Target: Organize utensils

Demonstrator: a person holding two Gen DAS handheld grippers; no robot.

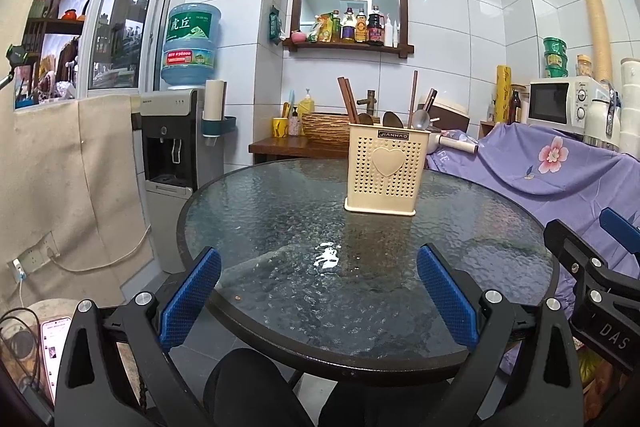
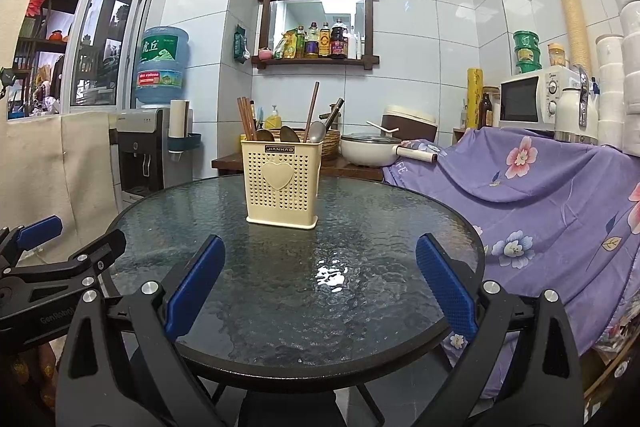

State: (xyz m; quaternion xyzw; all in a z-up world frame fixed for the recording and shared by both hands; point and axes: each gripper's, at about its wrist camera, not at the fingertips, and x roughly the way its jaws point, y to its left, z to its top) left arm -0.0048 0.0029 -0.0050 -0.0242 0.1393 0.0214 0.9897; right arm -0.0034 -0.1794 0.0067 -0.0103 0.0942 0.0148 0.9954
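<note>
A cream perforated utensil holder (image 1: pixel 382 171) (image 2: pixel 282 181) with a heart on its front stands on the far half of the round glass table (image 1: pixel 280 227) (image 2: pixel 380 227). Brown chopsticks (image 1: pixel 347 101) (image 2: pixel 246 117), spoons (image 1: pixel 421 119) (image 2: pixel 317 131) and a long wooden handle stand upright in it. My left gripper (image 1: pixel 318 267) hangs over the table's near edge, open, nothing between its blue pads. My right gripper (image 2: pixel 320 255) is also open and empty, at the near edge. Each gripper shows at the side of the other's view: the right gripper (image 1: pixel 592 267), the left gripper (image 2: pixel 48 259).
A water dispenser (image 1: pixel 176 131) stands left of the table. A purple flowered cloth (image 2: pixel 540 195) covers furniture on the right, with a microwave (image 2: pixel 532 99) behind it. A low wooden counter (image 2: pixel 348 163) with a white pot is behind the table. A phone (image 1: pixel 54 347) lies low left.
</note>
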